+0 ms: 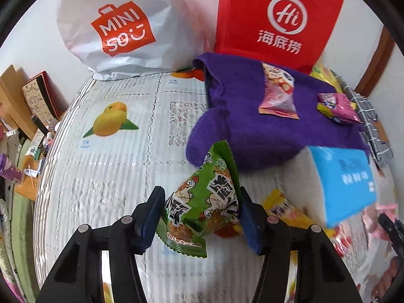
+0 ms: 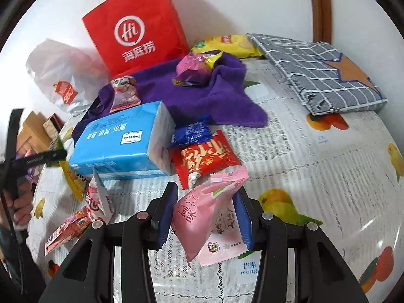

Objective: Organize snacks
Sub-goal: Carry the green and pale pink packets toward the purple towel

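Fruit-print desk (image 1: 121, 151) under your tools carries a green chicken-cartoon snack packet (image 1: 204, 202) pinched between your left tool's (image 1: 199, 217) blue pads, and a pink peach-flavour packet (image 2: 202, 217) clamped in your right tool (image 2: 205, 214), with a blue tissue pack (image 2: 121, 141) behind.
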### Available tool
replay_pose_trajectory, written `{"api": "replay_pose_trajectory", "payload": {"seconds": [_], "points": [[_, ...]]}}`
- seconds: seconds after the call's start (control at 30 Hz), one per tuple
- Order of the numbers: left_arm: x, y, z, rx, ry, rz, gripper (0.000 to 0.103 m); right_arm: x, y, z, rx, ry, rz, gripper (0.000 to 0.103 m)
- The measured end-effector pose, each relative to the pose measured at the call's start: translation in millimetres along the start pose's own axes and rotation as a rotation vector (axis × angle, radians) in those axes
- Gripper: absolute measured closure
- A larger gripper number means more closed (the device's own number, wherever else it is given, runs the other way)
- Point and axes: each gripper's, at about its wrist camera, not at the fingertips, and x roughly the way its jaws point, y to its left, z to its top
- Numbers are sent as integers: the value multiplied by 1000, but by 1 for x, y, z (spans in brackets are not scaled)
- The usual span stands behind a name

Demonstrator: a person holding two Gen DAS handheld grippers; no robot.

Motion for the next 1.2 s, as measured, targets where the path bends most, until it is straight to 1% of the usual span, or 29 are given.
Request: {"api": "replay_pose_trajectory", "payload": {"seconds": [0.1,0.17,0.2,0.33,0.5,0.67,0.83,0.97,1.2], "points": [[-8,2,-10,-34,-3,-48,48,-6,-3,-3,21,-16,9,58],[-14,2,-17,-38,-7,-78,48,-9,0,-4,-2,-4,23,58],[-17,1,-21,-35,-11,-83,48,-11,4,-6,-29,-2,27,58],[-31,-6,-35,-25,-27,-90,48,-20,16,-12,-92,-41,21,58],[-42,-10,-49,-34,-29,-110,48,-31,25,-19,-113,-88,15,58],[-57,-21,-59,-20,-49,-124,48,-38,29,-19,-120,-97,24,58],[-71,-37,-55,22,-84,-136,48,-42,39,-8,-148,-119,23,58],[-80,-50,-46,48,-123,-143,48,-43,49,5,-161,-146,27,58],[-73,-67,-21,82,-155,-152,48,-38,59,30,-159,-182,41,58]]}}
